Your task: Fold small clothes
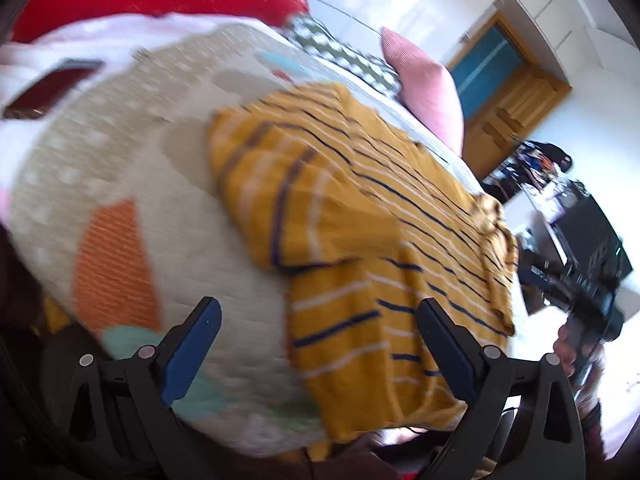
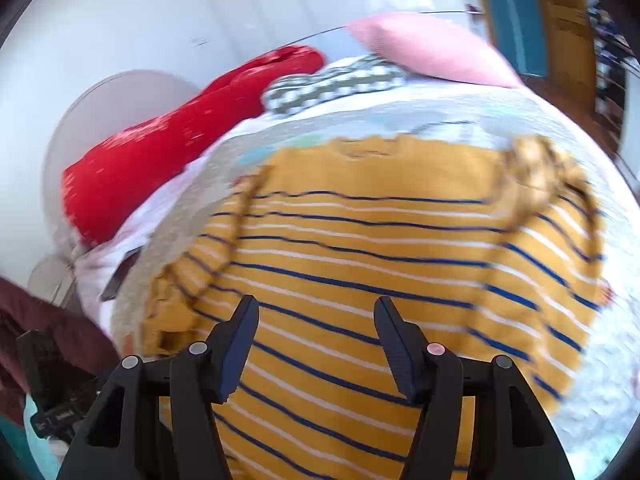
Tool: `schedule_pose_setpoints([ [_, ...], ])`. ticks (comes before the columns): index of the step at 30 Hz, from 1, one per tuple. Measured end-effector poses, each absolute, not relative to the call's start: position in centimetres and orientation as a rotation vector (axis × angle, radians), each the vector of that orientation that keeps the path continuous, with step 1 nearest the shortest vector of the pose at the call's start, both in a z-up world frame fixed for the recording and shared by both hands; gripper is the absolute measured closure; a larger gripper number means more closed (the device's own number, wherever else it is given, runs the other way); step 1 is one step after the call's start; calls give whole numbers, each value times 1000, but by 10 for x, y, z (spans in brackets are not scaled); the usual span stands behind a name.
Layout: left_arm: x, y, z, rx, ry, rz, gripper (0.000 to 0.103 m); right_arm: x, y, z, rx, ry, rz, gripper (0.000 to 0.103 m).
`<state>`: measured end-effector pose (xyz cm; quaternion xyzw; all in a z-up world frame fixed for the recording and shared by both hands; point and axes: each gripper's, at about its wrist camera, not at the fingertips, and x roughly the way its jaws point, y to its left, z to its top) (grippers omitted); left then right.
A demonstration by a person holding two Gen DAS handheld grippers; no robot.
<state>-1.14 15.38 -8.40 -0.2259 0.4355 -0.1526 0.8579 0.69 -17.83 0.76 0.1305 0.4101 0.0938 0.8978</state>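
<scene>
A mustard-yellow top [image 1: 360,208] with navy and white stripes lies spread on the quilted bed cover [image 1: 120,160]. One side flap lies folded over its body in the left wrist view. My left gripper [image 1: 320,308] hovers open over the garment's near edge, with nothing pinched between its blue pads [image 1: 192,344]. In the right wrist view the same top [image 2: 380,248] fills the middle, neckline at the far side. My right gripper [image 2: 316,308] stands open just above the striped cloth and grips nothing. From the left wrist view, the right gripper [image 1: 592,308] and a hand [image 1: 568,348] show past the bed's right edge.
A red pillow [image 2: 180,148], a pink pillow [image 2: 432,48] and a green-and-white patterned cloth [image 2: 332,84] lie at the far end of the bed. A dark flat object [image 1: 52,88] rests on the cover at the left. A wooden door [image 1: 508,104] and cluttered furniture [image 1: 576,216] stand beyond.
</scene>
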Motion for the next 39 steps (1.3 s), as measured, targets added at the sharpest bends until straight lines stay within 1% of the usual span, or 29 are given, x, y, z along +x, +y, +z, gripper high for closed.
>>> schedule_pose_setpoints([
  [2, -6, 137, -92, -465, 954, -354, 5, -21, -226, -1, 326, 866, 86, 37],
  [5, -5, 114, -99, -403, 994, -350, 5, -58, -258, -22, 401, 909, 44, 36],
  [6, -5, 106, -101, -367, 1004, -333, 6, -66, -263, -31, 433, 926, 62, 36],
  [7, -6, 100, -101, -332, 1011, -316, 11, -71, -262, -41, 460, 946, 88, 36],
  [8, -5, 94, -101, -294, 1018, -289, 18, -75, -257, -50, 474, 961, 118, 36],
  [10, -4, 89, -102, -204, 1035, -191, 57, -81, -240, -56, 420, 937, 140, 37],
  [11, -2, 91, -100, -195, 1044, -179, 60, -78, -227, -56, 364, 931, 147, 56],
  [12, -3, 96, -97, -217, 1049, -202, 72, -78, -217, -56, 317, 940, 157, 95],
  [13, -3, 99, -93, -238, 1058, -215, 82, -76, -216, -58, 305, 955, 183, 94],
  [14, -4, 104, -90, -249, 1064, -215, 83, -75, -218, -56, 329, 948, 206, 94],
  [16, -9, 105, -82, -241, 1066, -189, 90, -76, -236, -52, 401, 927, 223, 95],
  [21, -29, 102, -80, -291, 1110, -219, 91, -102, -281, -39, 500, 875, 190, 95],
  [23, -36, 99, -84, -280, 1129, -212, 90, -113, -289, -34, 486, 868, 168, 97],
  [24, -39, 99, -85, -272, 1131, -209, 90, -116, -291, -33, 467, 874, 154, 102],
  [26, -43, 102, -85, -288, 1128, -228, 90, -123, -295, -34, 425, 878, 98, 101],
  [27, -46, 105, -82, -295, 1121, -235, 86, -127, -300, -35, 436, 876, 83, 101],
  [28, -49, 107, -77, -293, 1102, -237, 79, -129, -307, -36, 458, 870, 78, 101],
  [29, -52, 109, -71, -284, 1078, -236, 76, -131, -313, -35, 472, 862, 67, 101],
  [31, -57, 108, -56, -249, 1022, -221, 58, -131, -323, -28, 475, 834, 45, 101],
  [32, -59, 107, -47, -225, 991, -209, 54, -129, -326, -24, 476, 821, 47, 100],
  [33, -59, 105, -40, -206, 963, -199, 47, -124, -325, -20, 479, 811, 54, 92],
  [34, -60, 102, -32, -187, 933, -194, 44, -118, -324, -17, 482, 802, 62, 73],
  [35, -60, 99, -27, -173, 914, -196, 44, -111, -323, -15, 483, 795, 65, 60],
  [36, -59, 96, -22, -161, 900, -201, 43, -104, -322, -15, 485, 789, 59, 37],
  [37, -58, 92, -18, -151, 888, -208, 40, -95, -323, -18, 492, 786, 38, 33],
  [39, -55, 85, -14, -135, 873, -226, 38, -77, -325, -26, 532, 804, 1, 33],
])
